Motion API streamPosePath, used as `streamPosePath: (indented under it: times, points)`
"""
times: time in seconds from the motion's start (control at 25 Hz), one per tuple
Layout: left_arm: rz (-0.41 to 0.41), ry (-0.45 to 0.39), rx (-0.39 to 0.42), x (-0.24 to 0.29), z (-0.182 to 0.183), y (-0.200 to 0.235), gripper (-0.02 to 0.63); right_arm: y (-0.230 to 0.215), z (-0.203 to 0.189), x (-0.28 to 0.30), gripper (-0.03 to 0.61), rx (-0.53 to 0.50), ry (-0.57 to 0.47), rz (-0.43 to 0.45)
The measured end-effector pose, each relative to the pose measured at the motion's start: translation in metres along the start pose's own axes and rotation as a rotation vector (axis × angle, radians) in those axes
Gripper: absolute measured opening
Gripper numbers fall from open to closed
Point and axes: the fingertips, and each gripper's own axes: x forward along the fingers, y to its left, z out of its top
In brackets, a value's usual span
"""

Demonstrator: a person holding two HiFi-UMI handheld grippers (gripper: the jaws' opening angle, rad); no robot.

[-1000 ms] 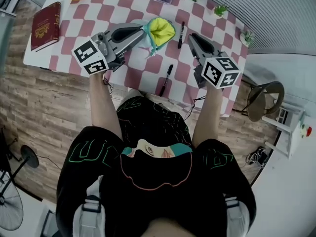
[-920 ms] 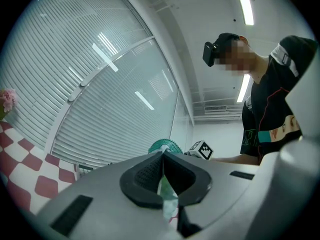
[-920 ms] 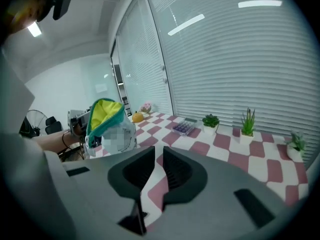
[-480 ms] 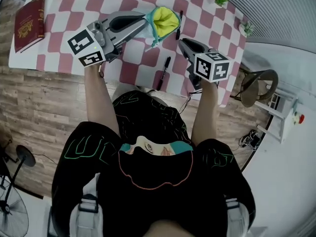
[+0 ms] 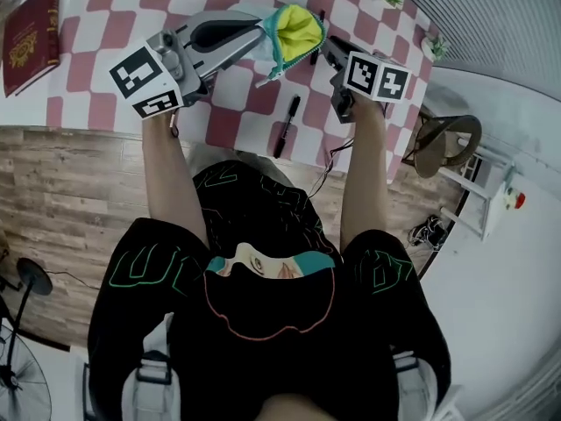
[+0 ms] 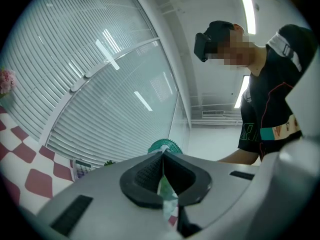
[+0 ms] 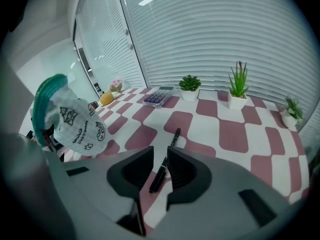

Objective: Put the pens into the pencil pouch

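Observation:
The pencil pouch (image 5: 294, 26), white outside, yellow inside with a teal zipper, hangs open above the checked table (image 5: 237, 125). My left gripper (image 5: 259, 42) is shut on its fabric edge; the left gripper view shows a strip of cloth (image 6: 165, 188) pinched between the pads. One black pen (image 5: 285, 125) lies near the table's front edge. A second black pen (image 7: 173, 138) lies on the table right of the pouch (image 7: 75, 121). My right gripper (image 7: 160, 166) points down over this pen, open, with the pen showing through the gap between its jaws. In the head view the right gripper (image 5: 331, 49) is beside the pouch.
A red book (image 5: 31, 38) lies at the table's left end. Small potted plants (image 7: 237, 86), a purple box (image 7: 157, 98) and a yellow object (image 7: 106, 99) stand along the far side by the blinds. A round stool (image 5: 447, 147) is off the table's right end.
My right gripper has dropped and tipped downward toward the pen beside the pouch. The left gripper still holds the pouch in much the same place.

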Motion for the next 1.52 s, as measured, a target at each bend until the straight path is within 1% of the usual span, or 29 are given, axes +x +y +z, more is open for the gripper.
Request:
streamPosePath:
  times: [0.12, 0.4, 0.6, 0.76, 1.0, 1.08, 1.16, 1.28, 1.4, 1.52]
  points:
    - [0.002, 0.0, -0.001, -0.001, -0.002, 0.0, 0.003, -0.006, 0.01, 0.011, 0.071, 0.003, 0.022, -0.002]
    - [0.016, -0.013, -0.007, -0.009, -0.001, 0.003, 0.003, -0.019, 0.024, 0.036, 0.08, 0.01, 0.109, -0.012]
    - [0.028, -0.027, -0.013, -0.013, 0.003, 0.003, 0.002, -0.035, 0.029, 0.046, 0.08, 0.083, 0.125, -0.026]
    - [0.028, -0.024, 0.0, -0.007, 0.008, -0.001, 0.003, -0.047, 0.033, 0.047, 0.08, 0.153, 0.131, -0.014]
    - [0.034, -0.011, 0.015, -0.016, 0.009, 0.011, 0.002, -0.051, 0.028, 0.069, 0.078, 0.189, 0.184, -0.046]
    - [0.041, -0.009, 0.02, -0.016, 0.012, 0.012, 0.003, -0.051, 0.028, 0.069, 0.061, 0.188, 0.191, -0.052]
    - [0.053, -0.008, 0.023, -0.015, 0.013, 0.012, 0.003, -0.05, 0.028, 0.068, 0.044, 0.194, 0.19, -0.052]
    - [0.086, 0.008, 0.029, -0.012, 0.012, 0.016, 0.003, -0.048, 0.029, 0.066, 0.041, 0.217, 0.168, -0.039]
    - [0.127, 0.03, 0.035, -0.012, 0.009, 0.02, 0.003, -0.044, 0.036, 0.057, 0.04, 0.255, 0.102, -0.007]
    - [0.142, 0.033, 0.038, -0.012, 0.01, 0.022, 0.003, -0.036, 0.047, 0.045, 0.04, 0.263, 0.018, 0.03]
